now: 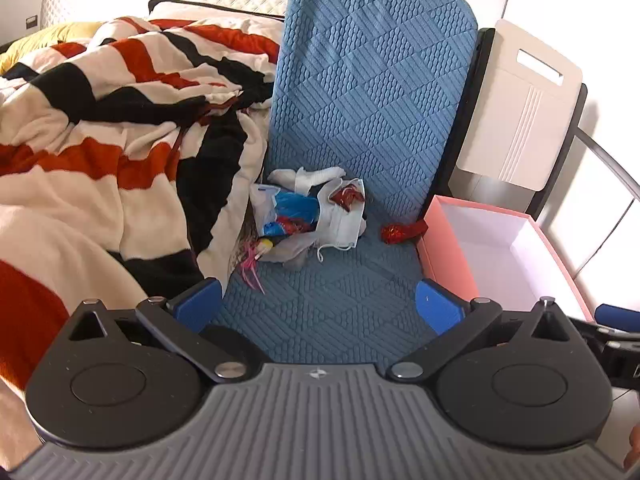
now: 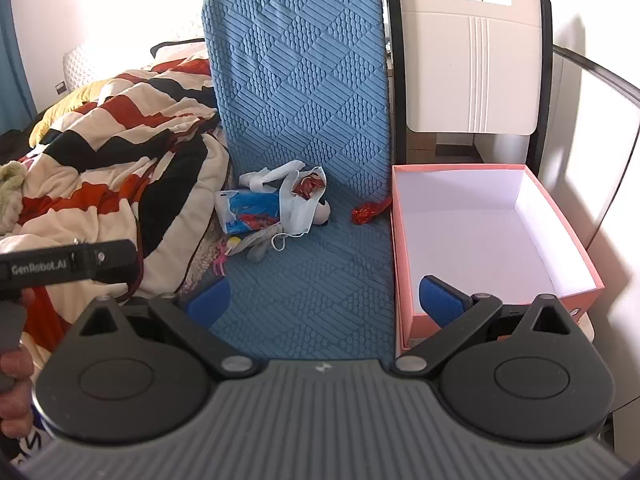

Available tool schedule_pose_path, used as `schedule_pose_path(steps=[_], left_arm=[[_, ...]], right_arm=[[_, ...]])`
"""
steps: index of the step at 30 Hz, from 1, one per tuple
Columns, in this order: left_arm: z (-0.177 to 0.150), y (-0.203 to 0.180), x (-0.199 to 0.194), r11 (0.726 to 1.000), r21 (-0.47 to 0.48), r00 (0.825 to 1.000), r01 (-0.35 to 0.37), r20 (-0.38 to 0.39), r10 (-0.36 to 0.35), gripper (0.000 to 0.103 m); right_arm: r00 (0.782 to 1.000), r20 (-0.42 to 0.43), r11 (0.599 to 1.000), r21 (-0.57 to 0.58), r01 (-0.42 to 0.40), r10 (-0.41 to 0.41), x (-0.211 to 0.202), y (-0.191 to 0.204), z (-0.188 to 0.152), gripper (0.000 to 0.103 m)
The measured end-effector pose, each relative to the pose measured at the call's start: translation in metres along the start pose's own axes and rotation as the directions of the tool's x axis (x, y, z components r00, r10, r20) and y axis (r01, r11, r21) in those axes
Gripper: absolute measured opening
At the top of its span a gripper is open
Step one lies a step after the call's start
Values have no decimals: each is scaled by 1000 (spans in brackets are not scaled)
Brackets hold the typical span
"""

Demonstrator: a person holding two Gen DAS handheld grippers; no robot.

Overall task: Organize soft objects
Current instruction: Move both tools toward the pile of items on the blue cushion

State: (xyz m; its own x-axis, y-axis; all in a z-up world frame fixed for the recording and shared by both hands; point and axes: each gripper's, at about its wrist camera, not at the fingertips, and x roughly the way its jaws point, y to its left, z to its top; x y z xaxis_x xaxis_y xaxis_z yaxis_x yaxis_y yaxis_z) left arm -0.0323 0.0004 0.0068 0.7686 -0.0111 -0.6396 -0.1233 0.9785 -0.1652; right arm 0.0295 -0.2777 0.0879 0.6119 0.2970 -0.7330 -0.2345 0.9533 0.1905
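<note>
A small pile of soft things [image 1: 308, 212] [image 2: 272, 208] lies on the blue textured mat [image 1: 360, 120] [image 2: 312, 280]: a white cloth, a face mask, a blue and red plastic pouch, a grey plush, pink strings. A red crinkled item [image 1: 396, 233] [image 2: 366, 213] lies apart, beside the pink box [image 1: 448, 256] [image 2: 404, 264], which is open with nothing inside. My left gripper [image 1: 320, 306] hovers over the mat short of the pile, open with nothing between its fingers. My right gripper [image 2: 326, 300] is open too, its right finger over the box's near corner.
A striped red, black and cream blanket [image 1: 100, 128] [image 2: 112, 148] is heaped on the left, up against the mat. A white chair back [image 1: 520, 112] [image 2: 468, 52] stands behind the box. A hand [image 2: 16, 380] holds the left tool at the right wrist view's left edge.
</note>
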Motion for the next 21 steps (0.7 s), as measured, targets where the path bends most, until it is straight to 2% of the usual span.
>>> schedule_pose_path(steps=[7, 13, 17, 21], left_arm=[[-4, -3, -3, 1000, 7, 1000, -2, -3, 2, 103], [-4, -4, -8, 1000, -4, 1000, 3, 12, -3, 103], [-5, -5, -10, 1000, -3, 1000, 3, 17, -3, 103], [-5, -6, -12, 1000, 0, 1000, -3, 25, 3, 103]], right_arm=[[1000, -11, 1000, 18, 15, -15, -3, -3, -3, 103], [1000, -10, 1000, 5, -13, 14, -7, -4, -7, 103], [1000, 7, 1000, -27, -1, 1, -11, 0, -5, 103], [1000, -2, 1000, -8, -7, 7, -9, -2, -4, 103]])
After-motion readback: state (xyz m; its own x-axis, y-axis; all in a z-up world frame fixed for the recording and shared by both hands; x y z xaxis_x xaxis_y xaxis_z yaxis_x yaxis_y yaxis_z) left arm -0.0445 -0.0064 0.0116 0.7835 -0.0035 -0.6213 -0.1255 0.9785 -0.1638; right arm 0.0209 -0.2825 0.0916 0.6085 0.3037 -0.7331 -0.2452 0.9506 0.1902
